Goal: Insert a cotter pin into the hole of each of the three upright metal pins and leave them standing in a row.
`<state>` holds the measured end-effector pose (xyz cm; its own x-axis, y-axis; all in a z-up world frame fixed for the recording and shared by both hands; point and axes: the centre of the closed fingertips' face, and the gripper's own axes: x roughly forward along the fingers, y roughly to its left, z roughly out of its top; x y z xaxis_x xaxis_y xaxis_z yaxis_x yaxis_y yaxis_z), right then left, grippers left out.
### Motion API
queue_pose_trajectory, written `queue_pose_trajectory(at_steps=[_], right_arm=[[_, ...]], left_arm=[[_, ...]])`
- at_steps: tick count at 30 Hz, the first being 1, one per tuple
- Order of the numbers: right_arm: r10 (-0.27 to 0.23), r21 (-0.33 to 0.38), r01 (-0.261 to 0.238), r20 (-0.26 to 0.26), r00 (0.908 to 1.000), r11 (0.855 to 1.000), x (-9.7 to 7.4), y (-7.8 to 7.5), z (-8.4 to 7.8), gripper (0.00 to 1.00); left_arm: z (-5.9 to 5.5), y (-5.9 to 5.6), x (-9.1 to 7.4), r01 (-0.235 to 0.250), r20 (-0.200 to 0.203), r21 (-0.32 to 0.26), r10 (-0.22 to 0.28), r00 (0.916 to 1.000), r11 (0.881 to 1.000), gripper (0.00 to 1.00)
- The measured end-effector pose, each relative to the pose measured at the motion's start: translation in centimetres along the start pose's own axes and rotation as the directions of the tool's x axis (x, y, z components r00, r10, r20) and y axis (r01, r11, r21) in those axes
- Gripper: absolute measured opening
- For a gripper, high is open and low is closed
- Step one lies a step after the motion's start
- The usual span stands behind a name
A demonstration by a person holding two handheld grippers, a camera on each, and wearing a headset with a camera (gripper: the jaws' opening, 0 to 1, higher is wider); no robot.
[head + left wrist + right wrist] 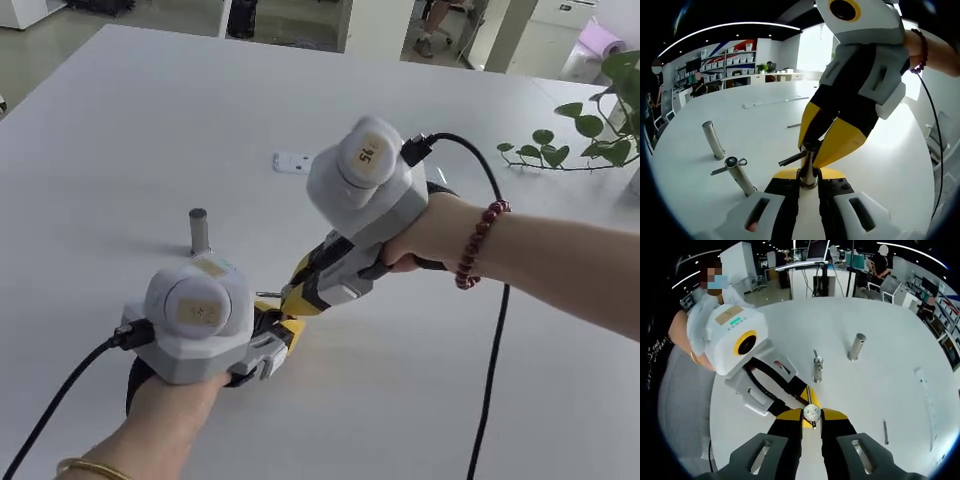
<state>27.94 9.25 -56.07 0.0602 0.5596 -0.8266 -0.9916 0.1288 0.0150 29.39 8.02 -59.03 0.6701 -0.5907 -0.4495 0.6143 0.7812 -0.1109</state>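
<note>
Alignment of rod to hole decides the coming move: the cotter pin (791, 159) lies crosswise to the upright metal pin (808, 172), level with its head. Its straight end juts out on one side, so it looks at least partly through the hole. The left gripper (808, 185) has its dark fingers (785, 192) closed on the lower shank of that metal pin, bracing it upright; whether its foot rests on the bench (150, 120) I cannot tell. The right gripper (812, 416) comes at the head from above. Its yellow fingers (790, 416) are drawn nearly together, one on each side of the round head, and seem to pinch the cotter pin's near end, though the contact itself is hidden beneath the head. From those fingers the rod runs straight ahead along their own line, so the push, by my reading, goes forward along that axis while the left gripper resists. Near by, a second pin (740, 176) stands with a ringed cotter (742, 161) through it, and a bare pin (713, 140) beyond awaits its turn.
</note>
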Motion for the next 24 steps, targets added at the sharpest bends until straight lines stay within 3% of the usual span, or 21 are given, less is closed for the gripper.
queue_pose_trajectory(at_steps=[24], right_arm=[[0.010,-0.042,-0.009,0.011,0.9999,0.999,0.6,-1.9,0.2,0.08]], left_arm=[[0.5,1.7,1.4,-0.070,0.032,-0.086,0.073,0.9968,0.994,0.12]])
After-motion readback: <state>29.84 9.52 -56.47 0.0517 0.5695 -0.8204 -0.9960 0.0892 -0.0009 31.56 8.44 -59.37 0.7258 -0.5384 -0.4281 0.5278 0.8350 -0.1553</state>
